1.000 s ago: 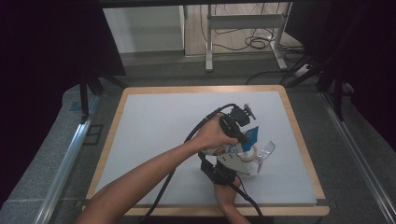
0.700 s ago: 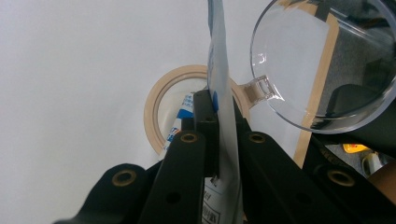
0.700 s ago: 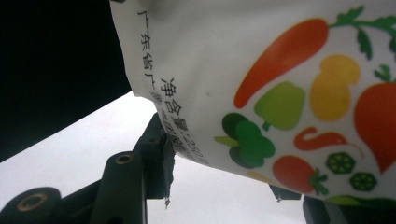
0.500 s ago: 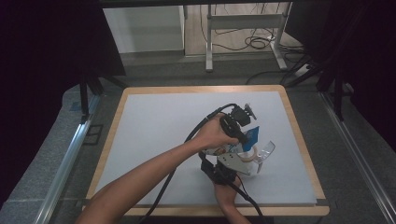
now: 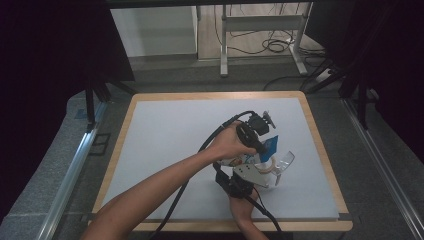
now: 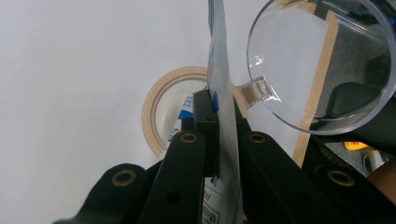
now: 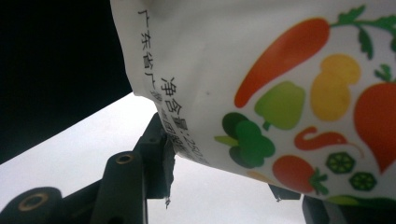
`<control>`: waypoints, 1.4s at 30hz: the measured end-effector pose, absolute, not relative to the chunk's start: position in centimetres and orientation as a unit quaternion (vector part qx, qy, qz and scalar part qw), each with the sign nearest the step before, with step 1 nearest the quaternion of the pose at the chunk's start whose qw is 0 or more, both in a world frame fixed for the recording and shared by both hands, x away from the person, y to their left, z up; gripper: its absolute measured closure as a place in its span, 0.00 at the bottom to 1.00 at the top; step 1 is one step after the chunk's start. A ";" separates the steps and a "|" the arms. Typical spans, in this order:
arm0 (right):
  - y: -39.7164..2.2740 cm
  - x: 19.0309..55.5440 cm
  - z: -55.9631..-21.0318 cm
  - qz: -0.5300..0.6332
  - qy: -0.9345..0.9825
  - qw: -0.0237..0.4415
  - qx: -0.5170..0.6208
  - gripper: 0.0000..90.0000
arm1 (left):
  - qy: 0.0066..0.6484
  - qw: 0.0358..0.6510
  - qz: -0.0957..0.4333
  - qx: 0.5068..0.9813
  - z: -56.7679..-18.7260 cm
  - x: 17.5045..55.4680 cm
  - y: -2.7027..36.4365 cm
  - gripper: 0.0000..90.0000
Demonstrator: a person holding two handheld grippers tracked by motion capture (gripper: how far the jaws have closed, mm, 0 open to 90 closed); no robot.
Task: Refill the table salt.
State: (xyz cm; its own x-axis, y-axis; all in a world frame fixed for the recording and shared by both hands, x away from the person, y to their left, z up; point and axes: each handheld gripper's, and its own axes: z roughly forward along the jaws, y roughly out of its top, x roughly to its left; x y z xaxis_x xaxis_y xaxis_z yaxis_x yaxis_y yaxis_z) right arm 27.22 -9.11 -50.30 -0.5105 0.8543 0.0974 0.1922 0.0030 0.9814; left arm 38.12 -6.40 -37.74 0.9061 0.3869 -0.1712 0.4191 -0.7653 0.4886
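Observation:
A white bag printed with vegetables, blue on its other face, is held upright over the white table mat. My left gripper pinches the bag's thin top edge between shut jaws; in the high view it reaches in from the left. My right gripper grips the lower part of the bag, one jaw on each side; in the high view it comes from the front edge. A beige tape ring lies on the mat under the bag.
A clear round plastic container lies tilted just right of the bag. The white mat sits in a wooden frame. Black cables trail from both grippers toward the front edge.

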 end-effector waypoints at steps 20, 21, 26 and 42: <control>-9.2 27.3 -50.3 0.581 0.646 0.282 0.408 0.57 | 0.213 0.263 -0.028 0.941 -37.8 38.2 -6.6 1.00; -9.2 27.3 -50.3 0.582 0.644 0.281 0.409 0.57 | 0.213 0.262 -0.028 0.941 -37.8 38.2 -6.7 1.00; -9.2 27.4 -50.3 0.583 0.643 0.280 0.411 0.57 | 0.213 0.260 -0.029 0.941 -37.8 38.4 -6.7 1.00; -9.2 27.6 -50.6 0.578 0.646 0.281 0.412 0.57 | 0.215 0.261 -0.031 0.941 -38.1 38.6 -6.6 1.00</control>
State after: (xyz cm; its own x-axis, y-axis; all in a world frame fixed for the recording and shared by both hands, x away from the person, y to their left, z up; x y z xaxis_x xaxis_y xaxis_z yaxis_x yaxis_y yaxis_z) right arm 27.62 -9.18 -50.56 -0.5036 0.8566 0.1127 0.2072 -0.0068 0.9783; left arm 38.63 -6.64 -38.13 0.9057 0.3882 -0.1703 0.4204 -0.7716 0.4774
